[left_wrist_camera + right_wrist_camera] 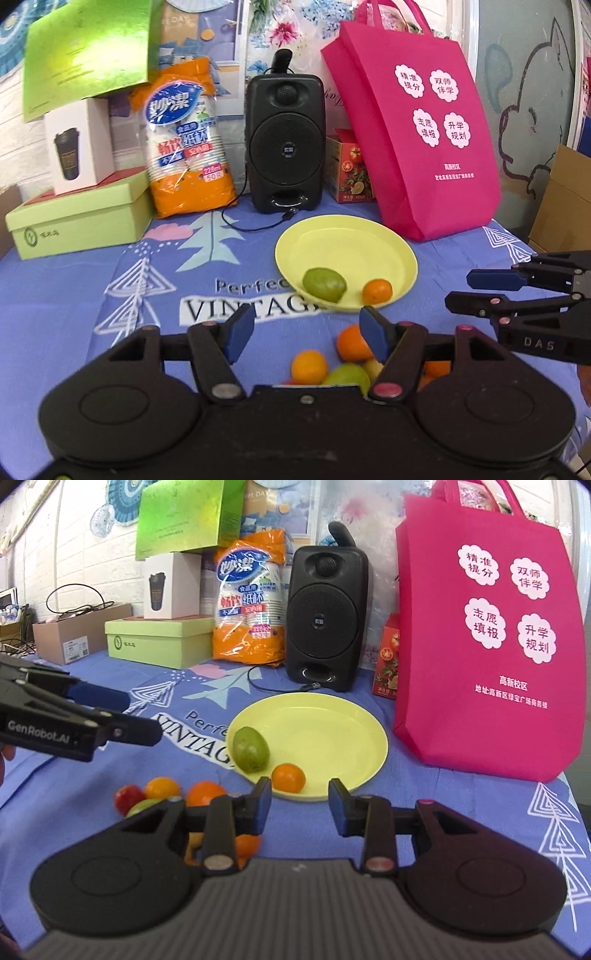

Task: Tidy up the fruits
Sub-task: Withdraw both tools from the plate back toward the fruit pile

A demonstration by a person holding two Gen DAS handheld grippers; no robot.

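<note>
A round pale-yellow plastic plate (369, 236) sits on the blue printed tabletop (74, 280), holding a green oval fruit (324, 284), long axis running left to right, and a small orange citrus (376, 291). A loose pile of orange, green and red fruits (332, 363) lies on the cloth just in front of the plate. The left gripper (306, 334) hangs directly over the pile, fingers wide and empty. The right gripper (300, 805), also wide and empty, hovers at the plate's near rim.

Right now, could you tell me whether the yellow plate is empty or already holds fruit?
It holds fruit. The plate carries two pieces near its front edge: a green fruit and an orange. The rest of it is bare.
</note>
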